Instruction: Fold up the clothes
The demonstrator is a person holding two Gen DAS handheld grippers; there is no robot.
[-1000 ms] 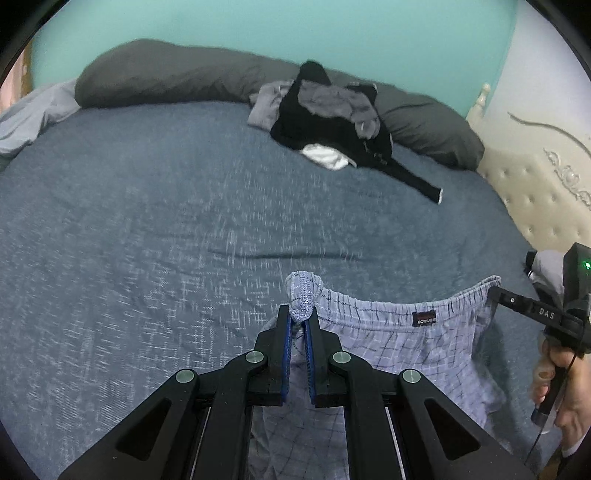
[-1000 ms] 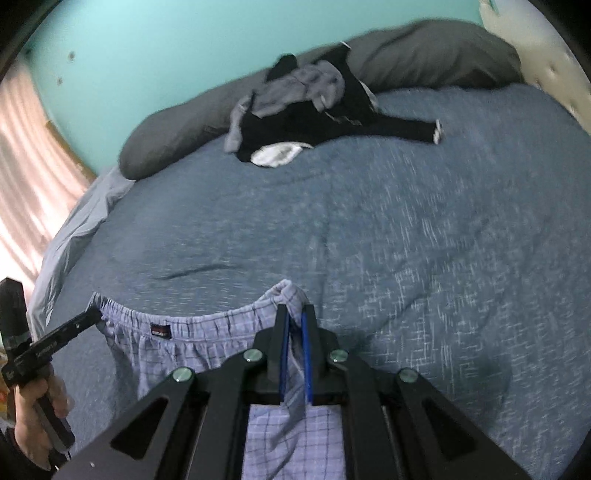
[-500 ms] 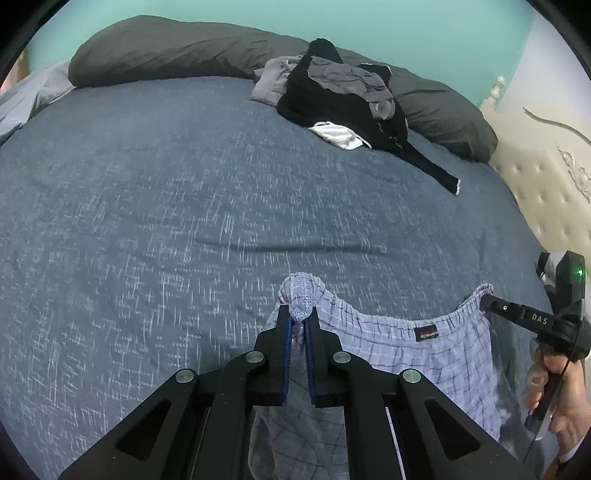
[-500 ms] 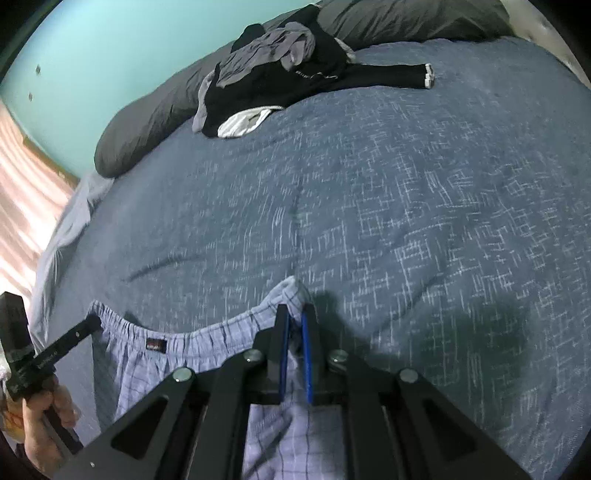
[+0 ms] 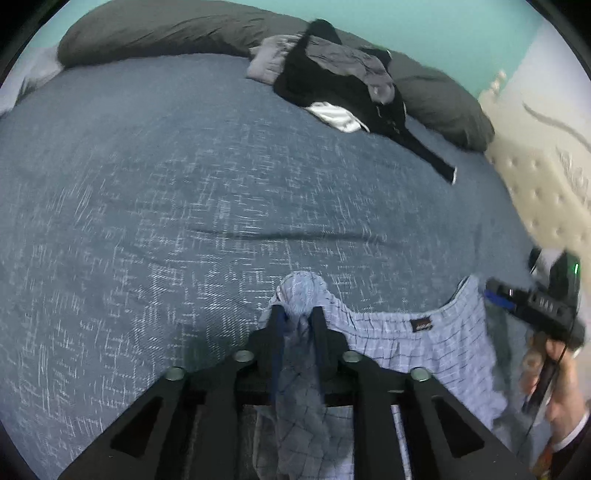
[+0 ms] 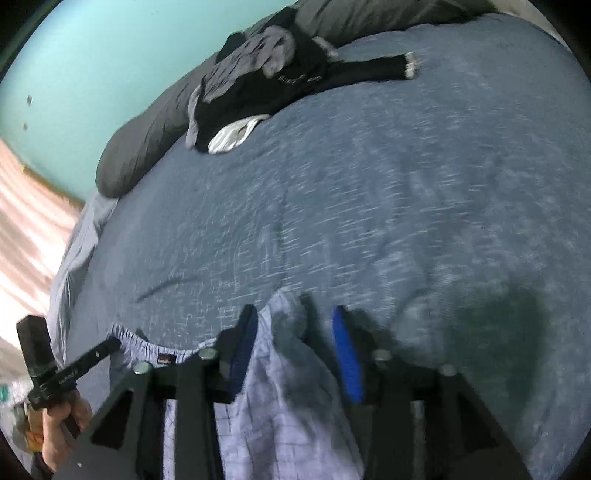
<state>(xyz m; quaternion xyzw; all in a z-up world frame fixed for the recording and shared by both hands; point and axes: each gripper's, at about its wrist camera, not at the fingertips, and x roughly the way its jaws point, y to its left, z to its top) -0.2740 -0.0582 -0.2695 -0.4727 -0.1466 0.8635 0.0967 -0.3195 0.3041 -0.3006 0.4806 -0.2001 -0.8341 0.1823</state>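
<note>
Light blue checked shorts (image 5: 406, 354) with an elastic waistband and a dark label hang stretched between my two grippers, low over the blue-grey bedspread (image 5: 184, 184). My left gripper (image 5: 298, 317) has one waistband corner bunched between its fingers; its jaws are opening and the cloth sits loosely in the gap. My right gripper (image 6: 295, 332) is opening too. The other corner of the shorts (image 6: 280, 406) drapes against its left finger, well apart from the blue right pad (image 6: 345, 354). Each gripper appears in the other's view, held in a hand: the right gripper (image 5: 491, 295) and the left gripper (image 6: 110, 345).
A heap of black, grey and white clothes (image 5: 343, 81) lies at the far side of the bed against long dark grey pillows (image 5: 166, 29). A cream tufted headboard (image 5: 535, 192) borders the right. A pink curtain (image 6: 26, 221) hangs beyond the bed's left side.
Both grippers have sunk toward the bed with the shorts. The jaws of both, shut on the waistband corners before, now stand parted, the right wider than the left.
</note>
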